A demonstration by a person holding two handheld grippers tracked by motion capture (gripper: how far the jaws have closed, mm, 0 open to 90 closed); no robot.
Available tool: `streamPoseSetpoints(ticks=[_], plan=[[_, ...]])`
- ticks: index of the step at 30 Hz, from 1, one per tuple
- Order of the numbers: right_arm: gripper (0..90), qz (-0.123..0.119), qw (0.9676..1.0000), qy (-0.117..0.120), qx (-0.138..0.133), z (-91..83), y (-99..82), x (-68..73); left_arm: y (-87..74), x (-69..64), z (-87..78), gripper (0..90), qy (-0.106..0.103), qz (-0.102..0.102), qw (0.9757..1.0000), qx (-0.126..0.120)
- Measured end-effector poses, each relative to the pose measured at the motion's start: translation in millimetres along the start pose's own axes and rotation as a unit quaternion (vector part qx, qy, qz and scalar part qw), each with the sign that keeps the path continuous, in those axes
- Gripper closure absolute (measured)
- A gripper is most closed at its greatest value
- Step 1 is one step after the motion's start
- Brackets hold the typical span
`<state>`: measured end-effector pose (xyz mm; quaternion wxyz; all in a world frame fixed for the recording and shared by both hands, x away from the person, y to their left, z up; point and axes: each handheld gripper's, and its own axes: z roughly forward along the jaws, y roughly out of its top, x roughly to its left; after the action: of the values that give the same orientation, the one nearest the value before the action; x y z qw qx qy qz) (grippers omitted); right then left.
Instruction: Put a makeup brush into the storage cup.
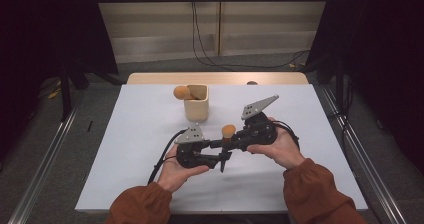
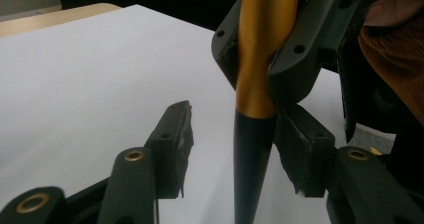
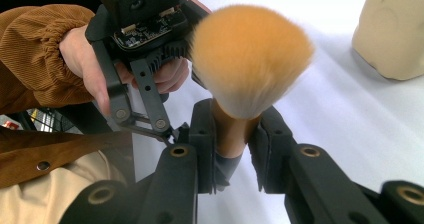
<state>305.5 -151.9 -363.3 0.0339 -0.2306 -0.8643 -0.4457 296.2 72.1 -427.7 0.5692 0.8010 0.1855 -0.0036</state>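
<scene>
we are clamping the right gripper (image 1: 231, 143) on the makeup brush (image 1: 227, 134) near the table's (image 1: 125, 149) front, bristles up, so the dark handle hangs free between the left gripper's (image 1: 222, 158) half-open jaws; one pad seems to be touching it.

From where I stand, nothing here can be read: no words, labels, brand marks or numbers show on the brush (image 3: 250, 59), the cup (image 1: 196, 104) or the circuit board (image 3: 145, 26), whose markings are too small to tell.
</scene>
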Motion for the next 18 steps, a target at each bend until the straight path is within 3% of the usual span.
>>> streamPoseSetpoints(ticks=[3,11,18], plan=[[73.8,0.001,1.0000,0.000,-0.002,0.2,-0.6,-0.3,0.0,0.0,1.4,60.9,-0.005,-0.004,1.0000,-0.002],[73.7,0.006,0.9999,0.002,-0.009,-0.4,-3.0,-1.8,-0.6,-2.1,2.2,72.7,-0.016,-0.016,0.9997,-0.010],[73.6,0.009,0.9998,0.007,-0.015,-2.3,-3.6,-4.1,-0.1,-3.7,3.2,74.3,-0.015,-0.008,0.9998,-0.014]])
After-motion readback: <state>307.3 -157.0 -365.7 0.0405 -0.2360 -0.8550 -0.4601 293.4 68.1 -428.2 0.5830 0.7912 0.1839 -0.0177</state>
